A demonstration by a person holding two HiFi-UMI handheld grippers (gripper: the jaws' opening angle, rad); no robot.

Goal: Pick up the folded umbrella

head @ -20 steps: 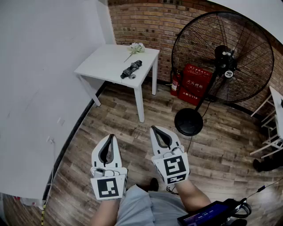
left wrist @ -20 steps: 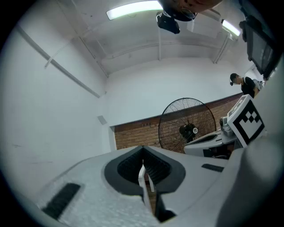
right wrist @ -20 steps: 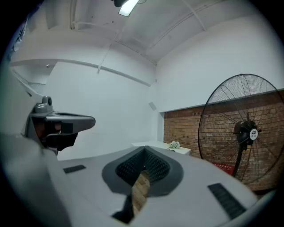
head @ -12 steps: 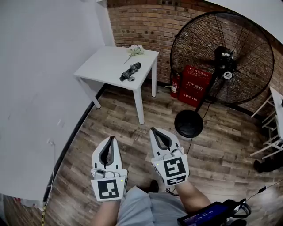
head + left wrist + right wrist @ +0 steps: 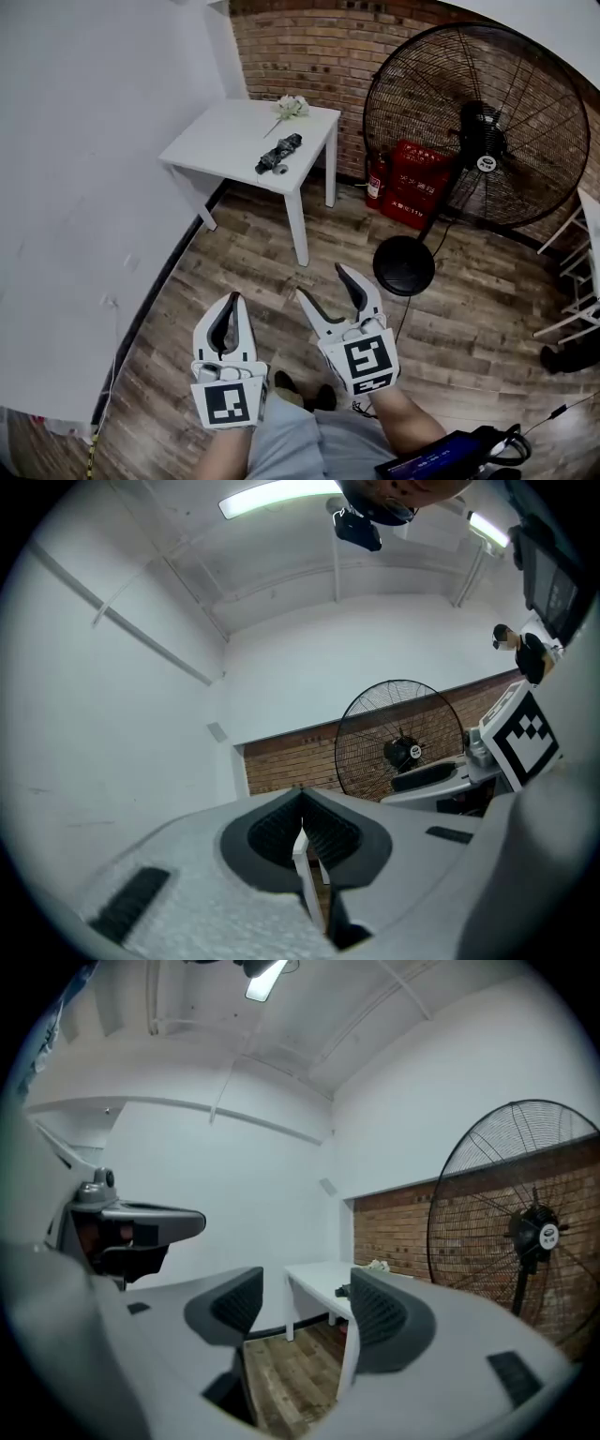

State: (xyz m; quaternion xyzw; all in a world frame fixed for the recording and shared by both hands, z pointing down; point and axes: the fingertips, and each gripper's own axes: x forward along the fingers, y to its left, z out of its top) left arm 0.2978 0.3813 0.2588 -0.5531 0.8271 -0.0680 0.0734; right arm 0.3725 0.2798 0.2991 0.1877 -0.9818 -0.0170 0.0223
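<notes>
Both tongs are level over the wood floor (image 5: 246, 251), on the near side of the white table (image 5: 214, 141) and well apart from it. Left gripper (image 5: 233, 300): jaws pressed together with nothing in them. Its own view confirms the pads meet. That view misses the tabletop altogether, giving only the brick wall (image 5: 291, 766), the big fan (image 5: 398, 742) to the table's right, and my other tong's marker cube at the edge. Right gripper (image 5: 322, 283): jaws spread wide, empty, only floorboards between the pads. Its own view looks straight at the table, nearly edge-on, and the folded umbrella (image 5: 343, 1290) is just a small dark lump on top, hard to read. The head view settles it: the umbrella lies flat on the tabletop, toward the table's right edge. A pale flower (image 5: 290, 106) lies beyond it near the far corner, and a red box (image 5: 418, 184) stands on the floor right of the table, behind the fan's pole.
</notes>
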